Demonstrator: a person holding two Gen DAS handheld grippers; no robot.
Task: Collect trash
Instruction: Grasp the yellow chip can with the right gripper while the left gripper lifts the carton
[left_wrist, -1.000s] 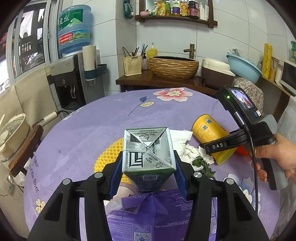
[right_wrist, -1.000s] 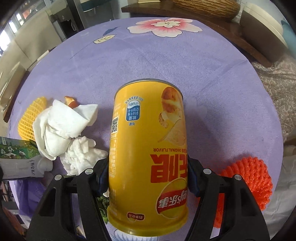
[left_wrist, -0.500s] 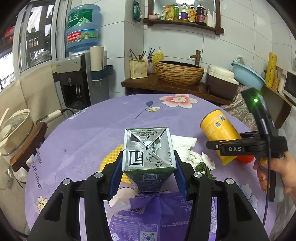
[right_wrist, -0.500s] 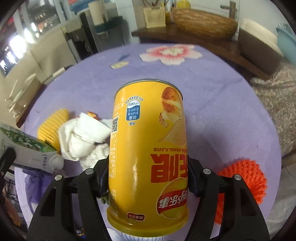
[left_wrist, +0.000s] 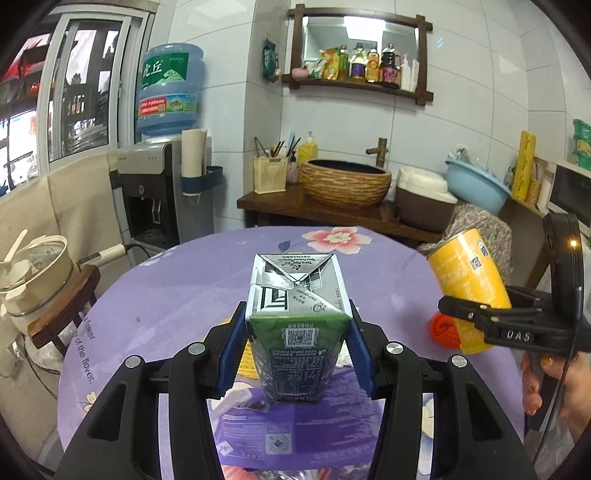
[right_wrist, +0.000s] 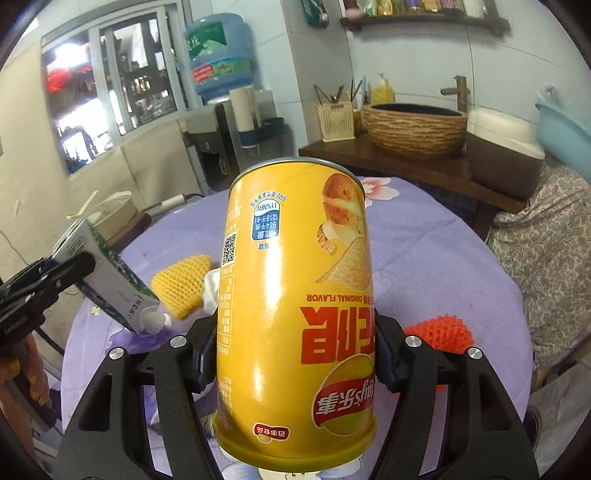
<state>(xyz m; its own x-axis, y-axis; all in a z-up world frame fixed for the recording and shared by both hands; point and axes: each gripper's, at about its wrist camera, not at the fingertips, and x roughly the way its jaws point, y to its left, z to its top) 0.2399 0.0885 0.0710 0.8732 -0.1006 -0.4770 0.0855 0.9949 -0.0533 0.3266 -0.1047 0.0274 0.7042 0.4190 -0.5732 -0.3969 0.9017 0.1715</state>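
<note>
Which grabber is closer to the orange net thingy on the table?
The right gripper: the orange net lies just beside its finger. The left gripper holds the carton farther off.

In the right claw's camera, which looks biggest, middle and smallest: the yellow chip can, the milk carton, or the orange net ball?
1. Yellow chip can: it fills the middle, but it sits right at the camera.
2. Milk carton.
3. Orange net ball: partly hidden behind the claw, so it may not really be smaller than the carton.
</note>
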